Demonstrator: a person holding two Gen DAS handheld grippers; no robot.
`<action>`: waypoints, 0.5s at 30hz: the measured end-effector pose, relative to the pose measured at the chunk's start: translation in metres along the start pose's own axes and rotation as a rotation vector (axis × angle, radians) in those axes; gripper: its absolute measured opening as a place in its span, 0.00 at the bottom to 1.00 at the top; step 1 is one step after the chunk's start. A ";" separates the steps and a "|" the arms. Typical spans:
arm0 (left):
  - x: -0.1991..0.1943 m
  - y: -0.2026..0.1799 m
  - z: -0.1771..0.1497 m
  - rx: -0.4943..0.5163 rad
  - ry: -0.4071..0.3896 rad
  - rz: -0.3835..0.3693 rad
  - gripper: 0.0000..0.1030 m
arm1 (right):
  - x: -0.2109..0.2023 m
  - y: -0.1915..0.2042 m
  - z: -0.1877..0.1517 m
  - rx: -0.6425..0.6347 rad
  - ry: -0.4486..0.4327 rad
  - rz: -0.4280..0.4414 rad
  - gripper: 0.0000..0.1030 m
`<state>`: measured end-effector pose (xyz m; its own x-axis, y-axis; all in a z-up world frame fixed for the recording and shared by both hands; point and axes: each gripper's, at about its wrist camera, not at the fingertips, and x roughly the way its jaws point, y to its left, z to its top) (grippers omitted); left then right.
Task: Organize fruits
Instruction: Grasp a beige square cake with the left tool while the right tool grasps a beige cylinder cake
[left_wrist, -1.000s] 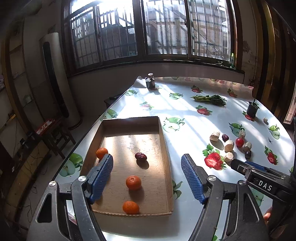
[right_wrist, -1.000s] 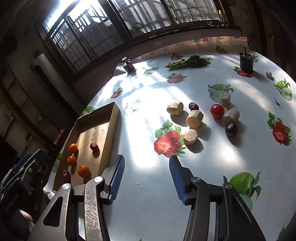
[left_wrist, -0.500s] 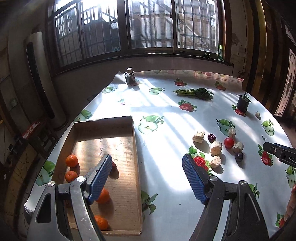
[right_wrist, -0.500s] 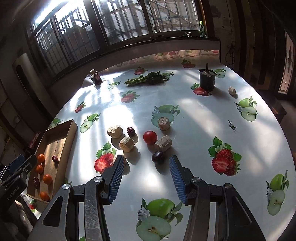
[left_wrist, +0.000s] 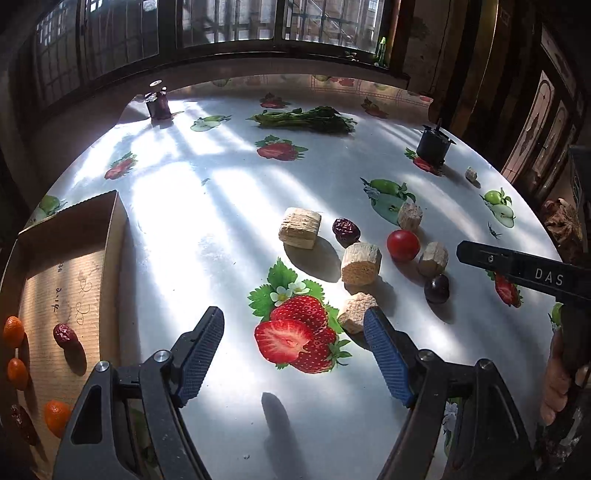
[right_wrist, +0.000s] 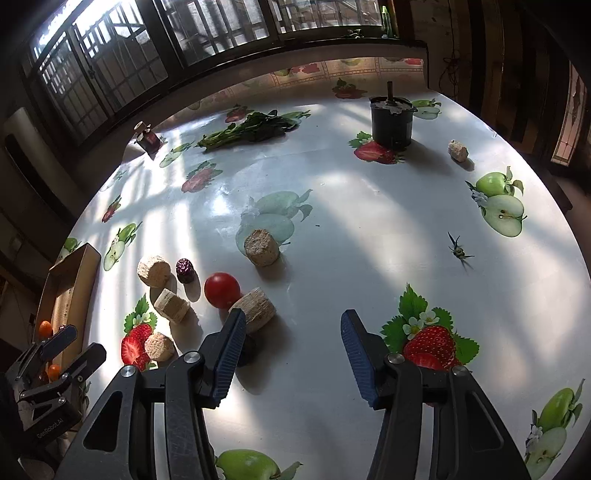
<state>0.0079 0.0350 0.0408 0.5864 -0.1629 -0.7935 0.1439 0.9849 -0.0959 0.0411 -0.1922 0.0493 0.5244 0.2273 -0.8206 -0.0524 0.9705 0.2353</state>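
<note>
Hovering over bare tablecloth, my left gripper (left_wrist: 293, 345) and right gripper (right_wrist: 291, 345) gape wide, holding nothing; the tomato (right_wrist: 222, 290) and date (right_wrist: 185, 270) sit mid-table, well apart from the box (left_wrist: 112, 236) at the table's left edge.

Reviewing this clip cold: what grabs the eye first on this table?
The red tomato in a sunlit cluster of pale cork-like chunks and dark fruits at mid-table, on a tablecloth printed with big strawberries. At the left edge, a cardboard tray already holds small oranges and a red date.
</note>
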 end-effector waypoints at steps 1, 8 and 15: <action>0.005 -0.004 0.001 0.008 0.006 -0.026 0.74 | 0.006 0.003 0.001 -0.004 0.007 0.007 0.55; 0.029 -0.029 0.007 0.067 0.031 -0.080 0.59 | 0.036 0.014 0.006 -0.004 0.054 0.033 0.55; 0.040 -0.039 0.002 0.096 0.048 -0.083 0.39 | 0.041 0.019 0.005 -0.006 0.057 0.038 0.55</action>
<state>0.0274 -0.0103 0.0137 0.5304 -0.2387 -0.8134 0.2673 0.9577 -0.1068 0.0662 -0.1647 0.0226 0.4728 0.2676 -0.8395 -0.0762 0.9616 0.2636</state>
